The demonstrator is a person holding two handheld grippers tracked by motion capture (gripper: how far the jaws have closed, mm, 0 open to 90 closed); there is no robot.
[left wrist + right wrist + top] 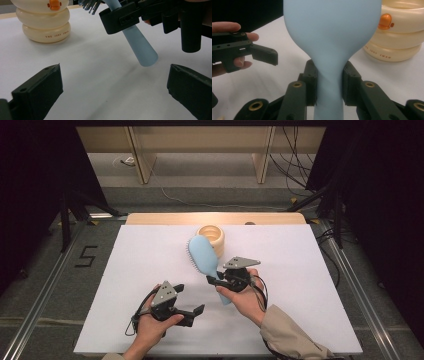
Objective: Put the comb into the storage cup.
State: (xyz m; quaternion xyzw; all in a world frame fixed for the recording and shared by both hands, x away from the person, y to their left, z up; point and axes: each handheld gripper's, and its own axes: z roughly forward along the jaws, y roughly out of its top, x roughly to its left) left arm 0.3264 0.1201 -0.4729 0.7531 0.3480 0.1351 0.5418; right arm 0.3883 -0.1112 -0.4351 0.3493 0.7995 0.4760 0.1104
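My right gripper (214, 281) is shut on the neck of a light blue hairbrush (202, 252), whose head points away toward the far side. In the right gripper view both pads press the brush handle (329, 100) from either side, and the wide brush back (332, 32) rises ahead. The handle end (143, 53) hangs tilted just above the white board (150, 255), bristles up at the top. My left gripper (190, 299) sits lower left of the brush, open, with nothing between its fingers (42, 85).
A cream ringed container (212, 236) with an orange duck beak (53, 3) stands just behind the brush head. The wooden table edge (160, 218) runs along the back. Tripod legs (65, 220) and cables (300, 170) stand on the floor around the table.
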